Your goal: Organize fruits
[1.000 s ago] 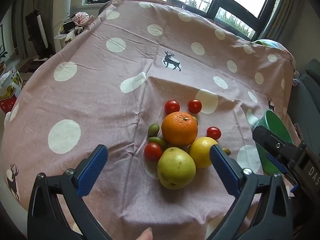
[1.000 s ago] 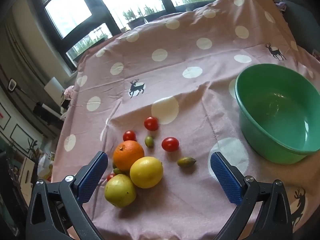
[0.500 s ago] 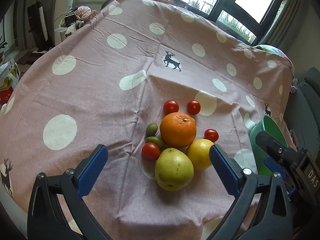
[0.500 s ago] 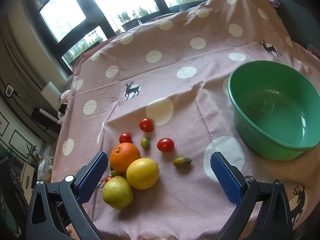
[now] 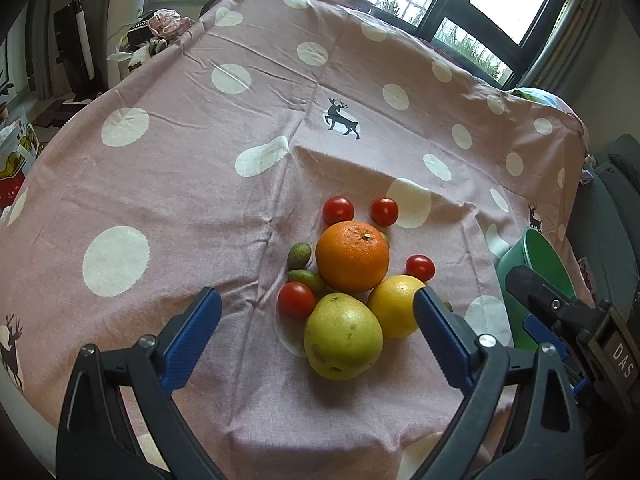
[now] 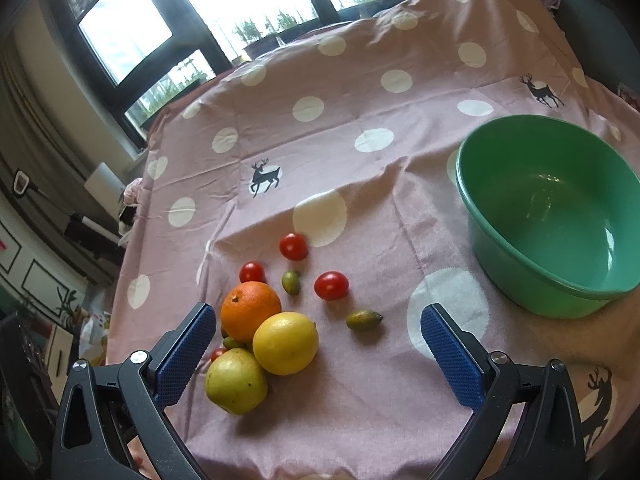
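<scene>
Nearest the cameras, the left gripper (image 5: 316, 330) is closing with nothing pressed between its pads and the right gripper (image 6: 318, 338) is hanging wide and empty, while the pear (image 5: 343, 338), lemon (image 5: 394, 306), orange (image 5: 352, 256) and tomatoes (image 5: 338, 210) are all sitting unsorted on the tablecloth (image 5: 180, 200), leaving the bowl (image 6: 548, 216) beyond waiting bare.

Each claw (image 5: 316, 314) has black arms, ribbed blue pads (image 6: 184, 356) and silver screws

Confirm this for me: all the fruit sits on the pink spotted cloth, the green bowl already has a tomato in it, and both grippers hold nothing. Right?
Not quite. The green bowl is empty, as the right wrist view shows. The rest holds.
</scene>
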### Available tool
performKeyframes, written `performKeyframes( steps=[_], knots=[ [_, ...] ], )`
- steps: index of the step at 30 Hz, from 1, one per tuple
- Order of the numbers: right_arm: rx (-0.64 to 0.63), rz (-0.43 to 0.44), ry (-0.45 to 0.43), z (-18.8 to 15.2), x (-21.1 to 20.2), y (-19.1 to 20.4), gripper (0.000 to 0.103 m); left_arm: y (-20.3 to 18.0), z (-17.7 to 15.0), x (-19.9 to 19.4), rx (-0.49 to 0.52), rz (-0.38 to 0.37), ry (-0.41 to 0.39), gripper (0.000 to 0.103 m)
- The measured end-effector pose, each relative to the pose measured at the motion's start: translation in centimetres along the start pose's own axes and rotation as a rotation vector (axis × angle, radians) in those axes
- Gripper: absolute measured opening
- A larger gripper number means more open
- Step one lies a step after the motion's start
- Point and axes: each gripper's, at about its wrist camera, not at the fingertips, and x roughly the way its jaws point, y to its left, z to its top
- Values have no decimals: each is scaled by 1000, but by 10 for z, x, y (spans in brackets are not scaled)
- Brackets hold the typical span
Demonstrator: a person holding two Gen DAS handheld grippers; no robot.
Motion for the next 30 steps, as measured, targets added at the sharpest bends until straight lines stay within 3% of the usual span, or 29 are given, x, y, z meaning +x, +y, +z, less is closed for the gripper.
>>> performKeyframes(
  steps=[10, 17, 24, 26, 30],
  knots=[
    [-25, -11, 39, -2, 7, 8, 97, 7, 2, 1, -38, -6, 14, 85],
    [-40, -25, 84, -6, 17, 13, 87, 17, 3, -1, -72, -6, 14, 78],
    [-41, -7, 134, -11, 31, 19, 85, 28, 4, 0, -119, -13, 34, 67],
    [-20, 20, 158, -12, 36, 20, 74, 30, 4, -1, -124, -9, 34, 65],
    [12, 29, 200, -15, 50, 20, 73, 30, 5, -1, -127, -11, 36, 65]
  ],
)
